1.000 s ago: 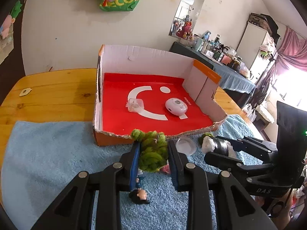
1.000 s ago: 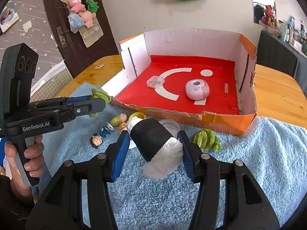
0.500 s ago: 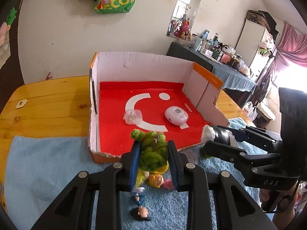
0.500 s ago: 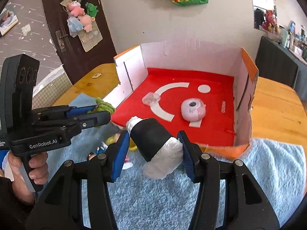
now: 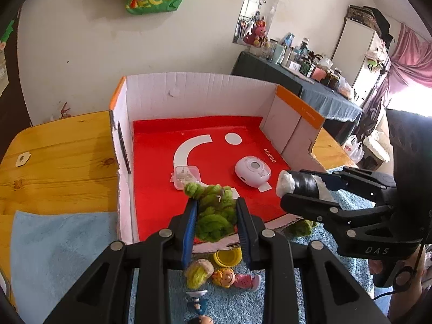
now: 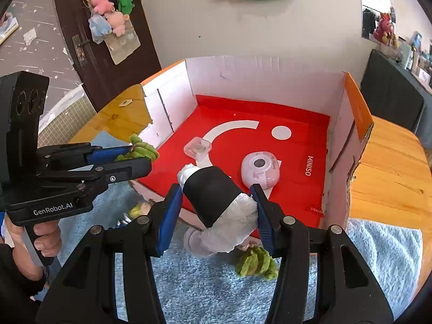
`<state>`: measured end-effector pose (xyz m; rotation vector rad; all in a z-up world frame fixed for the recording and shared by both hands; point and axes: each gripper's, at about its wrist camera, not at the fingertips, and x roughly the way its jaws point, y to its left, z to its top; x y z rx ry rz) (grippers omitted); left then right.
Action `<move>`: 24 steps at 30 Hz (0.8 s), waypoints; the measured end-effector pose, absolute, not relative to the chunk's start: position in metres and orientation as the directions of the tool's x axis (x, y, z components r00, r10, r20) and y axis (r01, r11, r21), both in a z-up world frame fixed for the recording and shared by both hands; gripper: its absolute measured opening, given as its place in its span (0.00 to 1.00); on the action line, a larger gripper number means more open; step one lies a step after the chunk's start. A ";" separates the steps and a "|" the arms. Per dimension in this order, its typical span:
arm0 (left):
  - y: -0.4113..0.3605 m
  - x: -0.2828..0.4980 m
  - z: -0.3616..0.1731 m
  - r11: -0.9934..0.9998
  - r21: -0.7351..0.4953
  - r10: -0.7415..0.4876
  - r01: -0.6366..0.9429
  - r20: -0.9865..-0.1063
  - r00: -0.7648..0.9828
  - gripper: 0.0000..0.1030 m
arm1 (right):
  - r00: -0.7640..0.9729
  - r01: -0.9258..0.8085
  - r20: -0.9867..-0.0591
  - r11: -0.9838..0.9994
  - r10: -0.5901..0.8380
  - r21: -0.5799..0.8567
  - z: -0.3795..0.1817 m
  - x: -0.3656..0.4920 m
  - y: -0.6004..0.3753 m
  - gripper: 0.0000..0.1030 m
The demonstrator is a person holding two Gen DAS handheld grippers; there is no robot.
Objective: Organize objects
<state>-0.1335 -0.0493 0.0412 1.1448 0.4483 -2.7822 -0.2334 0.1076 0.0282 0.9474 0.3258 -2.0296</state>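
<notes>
My left gripper (image 5: 216, 210) is shut on a fuzzy green plush toy (image 5: 214, 216) and holds it above the front edge of the red-floored cardboard box (image 5: 194, 91). It also shows in the right wrist view (image 6: 135, 156). My right gripper (image 6: 216, 197) is shut on a black roll with white wrapped ends (image 6: 213, 194), held over the box's front edge; the roll also shows in the left wrist view (image 5: 305, 186). Inside the box lie a pink round device (image 5: 252, 171) and a small clear plastic case (image 5: 186, 176).
On the blue towel (image 5: 59, 248) in front of the box lie a yellow cup (image 5: 228, 256), small doll figures (image 5: 229, 278), another green plush (image 6: 256, 264) and a clear lid (image 6: 194, 240). The wooden table (image 5: 59, 156) extends left and right of the box.
Both grippers have moved forward and up with their objects, from above the towel to over the box's front edge.
</notes>
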 end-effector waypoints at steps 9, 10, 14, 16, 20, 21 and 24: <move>-0.056 -0.149 0.030 -0.952 -0.229 0.036 0.204 -0.743 -0.668 0.29 | -0.325 0.788 -0.774 -0.608 -0.544 0.096 0.018 -0.250 0.101 0.48; -0.056 -0.151 0.029 -0.953 -0.228 0.038 0.202 -0.748 -0.663 0.28 | -0.317 0.787 -0.784 -0.609 -0.534 0.097 0.014 -0.253 0.100 0.48; -0.056 -0.158 0.023 -0.958 -0.210 0.041 0.194 -0.772 -0.635 0.29 | -0.301 0.789 -0.811 -0.609 -0.502 0.083 0.006 -0.260 0.095 0.48; -0.058 -0.162 0.020 -0.960 -0.203 0.042 0.192 -0.784 -0.619 0.28 | -0.295 0.790 -0.823 -0.609 -0.485 0.075 0.003 -0.262 0.092 0.48; -0.060 -0.169 0.013 -0.963 -0.188 0.039 0.192 -0.805 -0.591 0.29 | -0.284 0.791 -0.850 -0.609 -0.443 0.053 -0.005 -0.268 0.087 0.48; -0.061 -0.171 0.011 -0.964 -0.183 0.038 0.191 -0.810 -0.585 0.29 | -0.284 0.793 -0.858 -0.608 -0.427 0.040 -0.008 -0.269 0.085 0.48; -0.062 -0.175 0.004 -0.967 -0.174 0.040 0.188 -0.828 -0.560 0.29 | -0.276 0.798 -0.870 -0.601 -0.408 0.028 -0.012 -0.271 0.082 0.48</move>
